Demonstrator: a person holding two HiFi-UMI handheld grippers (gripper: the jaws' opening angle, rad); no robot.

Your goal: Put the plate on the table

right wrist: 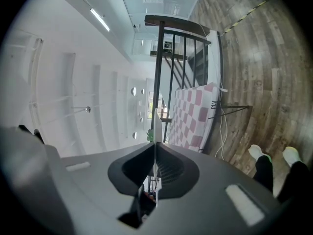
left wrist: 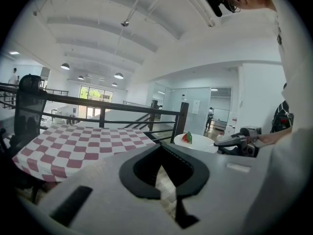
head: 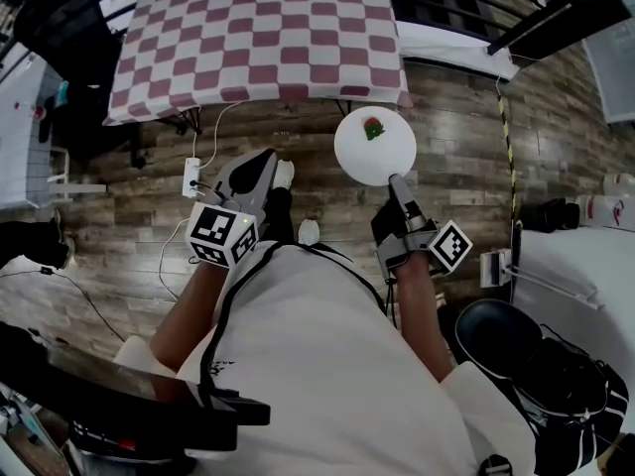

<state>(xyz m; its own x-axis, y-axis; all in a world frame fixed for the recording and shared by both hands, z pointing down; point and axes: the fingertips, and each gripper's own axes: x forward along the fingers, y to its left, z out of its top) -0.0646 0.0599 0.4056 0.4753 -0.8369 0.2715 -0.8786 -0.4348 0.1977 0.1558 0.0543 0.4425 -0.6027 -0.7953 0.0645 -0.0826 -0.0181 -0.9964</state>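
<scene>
**Desk:** Where's the plate?

**Me:** I've got the plate out in front of me, over the wooden floor. It is just short of the near edge of the bench, the one under the red-and-white checked cloth. It isn't touching the bench, and it hangs near that edge's right-hand corner.

**Desk:** Which side has it?

**Me:** My right gripper. Its jaws are pinching the plate's near rim. Looking along them, I see the thin white edge running straight between the pads, which are nearly together on it.

**Desk:** Is it level?

**Me:** From the left gripper view it looks flat. A small red-and-green piece of food sits on the far half of it (I can't tell exactly what it is).

**Desk:** And your left?

**Me:** The left gripper is off to the left of the plate, apart from it. Its jaws are pressed together at the tips with nothing between them, and only a sliver of floor shows through behind the pads.

**Desk:** Anything else around?

**Me:** A dark railing runs behind the bench. A white power strip lies on the floor near the bench's left side, its cable trailing away.
</scene>
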